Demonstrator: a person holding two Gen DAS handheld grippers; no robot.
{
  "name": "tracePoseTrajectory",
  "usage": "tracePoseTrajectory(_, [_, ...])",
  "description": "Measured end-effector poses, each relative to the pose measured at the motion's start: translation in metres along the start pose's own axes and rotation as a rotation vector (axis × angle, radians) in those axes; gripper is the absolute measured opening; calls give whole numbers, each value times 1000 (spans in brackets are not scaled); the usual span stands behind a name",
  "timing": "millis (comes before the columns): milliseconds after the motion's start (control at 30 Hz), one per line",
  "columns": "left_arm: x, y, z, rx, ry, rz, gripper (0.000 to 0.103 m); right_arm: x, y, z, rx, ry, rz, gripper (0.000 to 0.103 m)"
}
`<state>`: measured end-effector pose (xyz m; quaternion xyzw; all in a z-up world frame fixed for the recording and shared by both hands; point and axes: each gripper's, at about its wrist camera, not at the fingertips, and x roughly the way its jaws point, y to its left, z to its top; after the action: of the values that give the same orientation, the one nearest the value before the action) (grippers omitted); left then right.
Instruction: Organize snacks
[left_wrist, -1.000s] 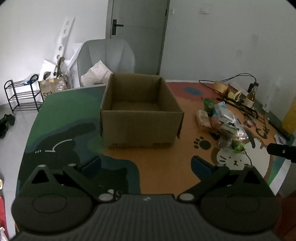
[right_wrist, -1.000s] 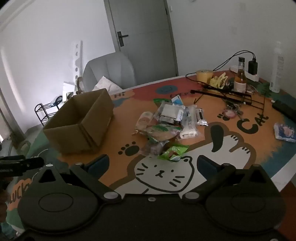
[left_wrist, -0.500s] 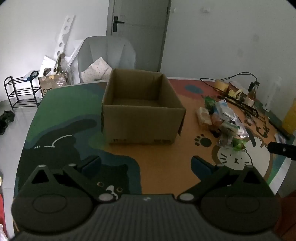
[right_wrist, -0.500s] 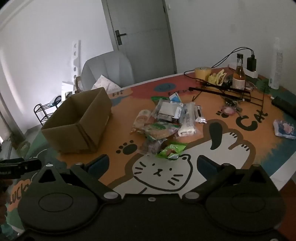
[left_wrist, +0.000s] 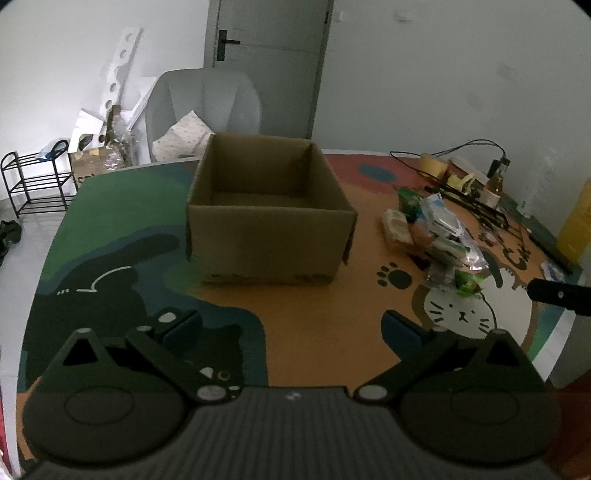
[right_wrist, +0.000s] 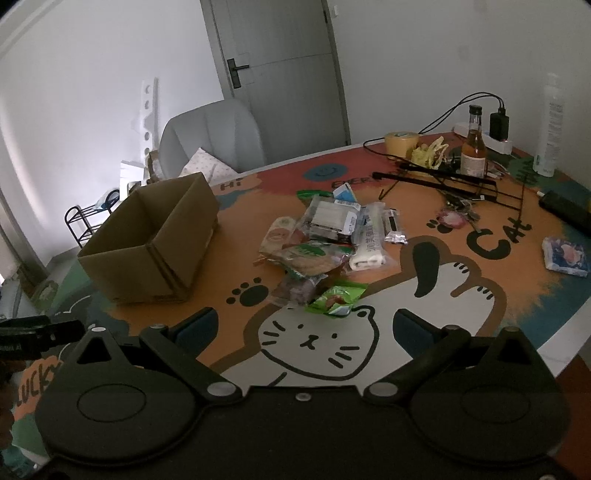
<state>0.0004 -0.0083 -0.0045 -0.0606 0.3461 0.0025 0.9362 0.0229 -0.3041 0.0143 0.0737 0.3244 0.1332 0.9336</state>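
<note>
Heap of plastic-wrapped snack packets (right_wrist: 328, 243) lies mid-worktop on the cartoon-cat printed worktop (right_wrist: 480, 295), right of the open brown cardboard box (left_wrist: 269, 218), apart from it. Left claw (left_wrist: 291, 325) and right claw (right_wrist: 304, 325) both spread wide, nothing gripped, hovering above worktop.

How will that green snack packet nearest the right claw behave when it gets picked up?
The green snack packet looks like thin crinkled film, so it will probably flex and feel light. Its glossy surface may slip. It lies at the pile's near edge, apparently partly over a dark packet, which could shift.
</note>
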Motion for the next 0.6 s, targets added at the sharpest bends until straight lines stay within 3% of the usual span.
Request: tracePoseTrajectory(600, [4,-4,1,0,-1,-28,103,2,0,-2,6,15,2,103])
